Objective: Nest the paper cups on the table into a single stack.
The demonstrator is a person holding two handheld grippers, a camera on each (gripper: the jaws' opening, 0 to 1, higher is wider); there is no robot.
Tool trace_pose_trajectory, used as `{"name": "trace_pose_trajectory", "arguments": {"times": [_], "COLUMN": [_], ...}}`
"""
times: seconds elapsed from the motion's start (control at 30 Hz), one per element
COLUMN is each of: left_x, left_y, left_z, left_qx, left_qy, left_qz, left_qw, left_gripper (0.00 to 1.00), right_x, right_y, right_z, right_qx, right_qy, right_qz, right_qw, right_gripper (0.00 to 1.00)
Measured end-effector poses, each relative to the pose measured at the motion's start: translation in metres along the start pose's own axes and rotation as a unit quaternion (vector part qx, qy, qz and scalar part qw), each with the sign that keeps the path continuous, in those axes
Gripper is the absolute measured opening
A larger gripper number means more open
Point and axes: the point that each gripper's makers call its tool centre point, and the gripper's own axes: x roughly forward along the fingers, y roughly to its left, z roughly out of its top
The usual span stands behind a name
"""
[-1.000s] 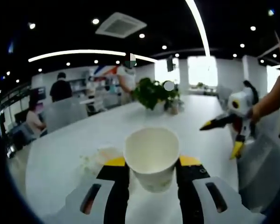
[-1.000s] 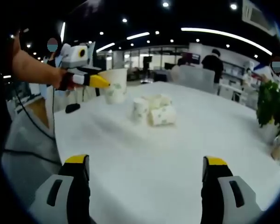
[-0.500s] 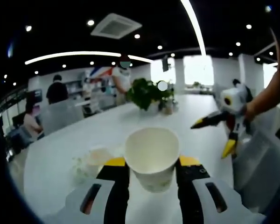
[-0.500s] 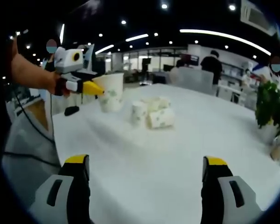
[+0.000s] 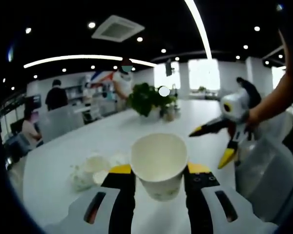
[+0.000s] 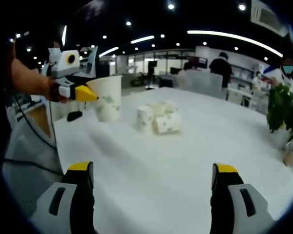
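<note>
— Where's the cup point(image 5: 159, 165)?
— Clamped upright between the left gripper's point(image 5: 159, 169) fingers, above the counter point(image 6: 195, 146).
— And the right gripper point(image 6: 154, 168)?
— Fingers wide, holding nothing; the other cups point(image 6: 158, 118) lie ahead of them.

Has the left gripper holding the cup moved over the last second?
Yes. In the right gripper view the left gripper and its cup have drifted left, away from the group of cups on the table.
</note>
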Motion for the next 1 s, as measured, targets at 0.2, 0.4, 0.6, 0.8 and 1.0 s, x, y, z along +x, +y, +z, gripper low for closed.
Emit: {"name": "trace_pose_trajectory", "arguments": {"times": [0.2, 0.4, 0.6, 0.8, 1.0], "left_x": [-0.002, -0.002, -0.002, 0.0, 0.002], "left_y": [-0.007, -0.012, -0.015, -0.021, -0.027], "left_z": [-0.008, -0.011, -0.024, -0.04, -0.051], "left_qx": [0.005, 0.002, -0.002, -0.003, -0.001], "left_qy": [0.008, 0.009, 0.009, 0.016, 0.022], "left_qz": [-0.004, -0.004, 0.003, 0.001, -0.008], "left_qw": [1.0, 1.0, 1.0, 0.9999, 0.9997], "left_gripper": [0.37, 0.37, 0.37, 0.37, 0.36], "right_x": [0.0, 0.001, 0.001, -0.001, -0.004], "right_y": [0.001, 0.002, 0.003, 0.005, 0.004], "right_z": [0.0, 0.001, 0.0, -0.004, -0.005], "right_qx": [-0.001, -0.001, 0.001, 0.002, 0.001], "right_qy": [0.0, 0.0, 0.0, 0.003, 0.006], "right_qz": [0.001, 0.003, 0.003, 0.003, 0.001], "right_qw": [1.0, 1.0, 1.0, 1.0, 1.0], "right_gripper": [0.99, 0.99, 0.99, 0.99, 0.99]}}
